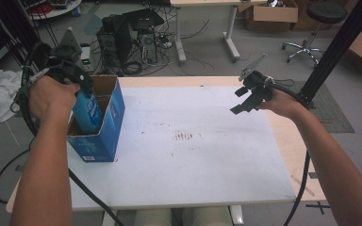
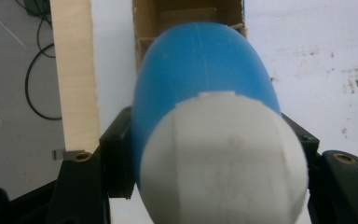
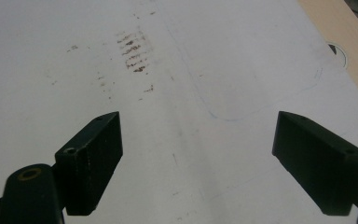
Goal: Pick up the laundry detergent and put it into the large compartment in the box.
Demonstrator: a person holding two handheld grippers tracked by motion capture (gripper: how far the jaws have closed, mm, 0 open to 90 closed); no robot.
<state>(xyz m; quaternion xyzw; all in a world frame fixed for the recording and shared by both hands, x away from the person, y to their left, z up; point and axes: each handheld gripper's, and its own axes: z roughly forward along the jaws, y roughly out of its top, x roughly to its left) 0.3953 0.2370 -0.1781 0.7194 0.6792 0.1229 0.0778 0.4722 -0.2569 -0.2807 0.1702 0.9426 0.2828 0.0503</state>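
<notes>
My left gripper point(image 1: 78, 84) clamps the blue bottle point(image 1: 87, 110) inside the box point(image 1: 104, 136) at the table's point(image 1: 193, 174) left edge; my right gripper point(image 1: 247, 100) gapes empty.

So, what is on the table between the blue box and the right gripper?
Nothing stands there: in the high view only the bare white table surface with dark smudges lies between the blue box and the right gripper.

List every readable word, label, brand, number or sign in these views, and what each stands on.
None can be read.
Blue bottle in the left gripper: white print, too blurred to read.
Blue box: pale marks on its front near the bottom, too small to read.
White sheet on the table: smudges only, no text.
</notes>
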